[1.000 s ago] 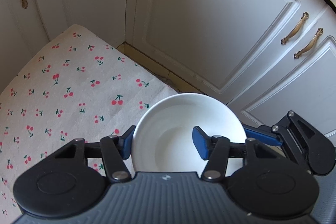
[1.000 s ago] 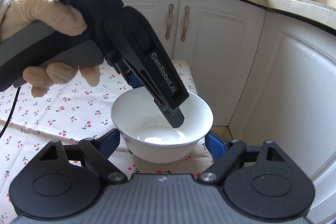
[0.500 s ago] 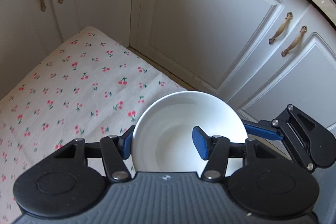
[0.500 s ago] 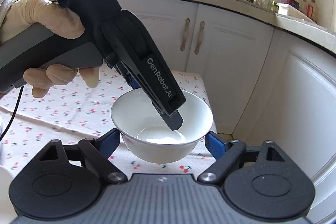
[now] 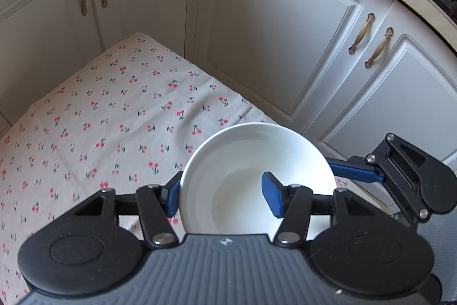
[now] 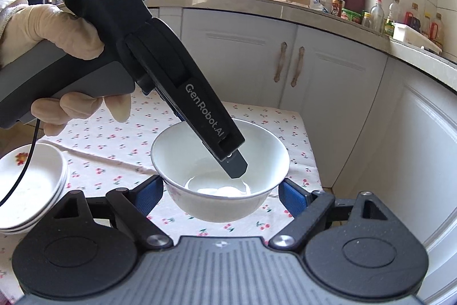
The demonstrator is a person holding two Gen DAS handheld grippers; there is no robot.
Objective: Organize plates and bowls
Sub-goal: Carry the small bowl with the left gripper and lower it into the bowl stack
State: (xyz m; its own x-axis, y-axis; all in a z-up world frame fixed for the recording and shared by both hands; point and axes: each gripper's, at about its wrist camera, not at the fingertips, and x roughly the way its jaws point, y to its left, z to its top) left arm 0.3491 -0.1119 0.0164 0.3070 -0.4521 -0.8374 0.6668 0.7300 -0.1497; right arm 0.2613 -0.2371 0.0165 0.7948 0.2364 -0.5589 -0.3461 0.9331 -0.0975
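Room: white kitchen cabinets point(image 5: 280, 53) with bronze handles; a countertop point(image 6: 257, 5) crowded with bottles and a cutting board.
Surface: a cherry-print tablecloth point(image 5: 114, 116) over the table.
Bowl: the white bowl point(image 6: 220, 170) hangs above the cloth near the table's corner, clear of the surface.
Left gripper point(image 5: 222, 192): clamped on the bowl's wall, one finger inside, one outside; a gloved hand point(image 6: 54, 30) holds its handle.
Right gripper point(image 6: 221, 195): spread wide, blue pads flanking the bowl without touching.
Stack: shallow white dishes point(image 6: 31, 185) sit at the left on the cloth.
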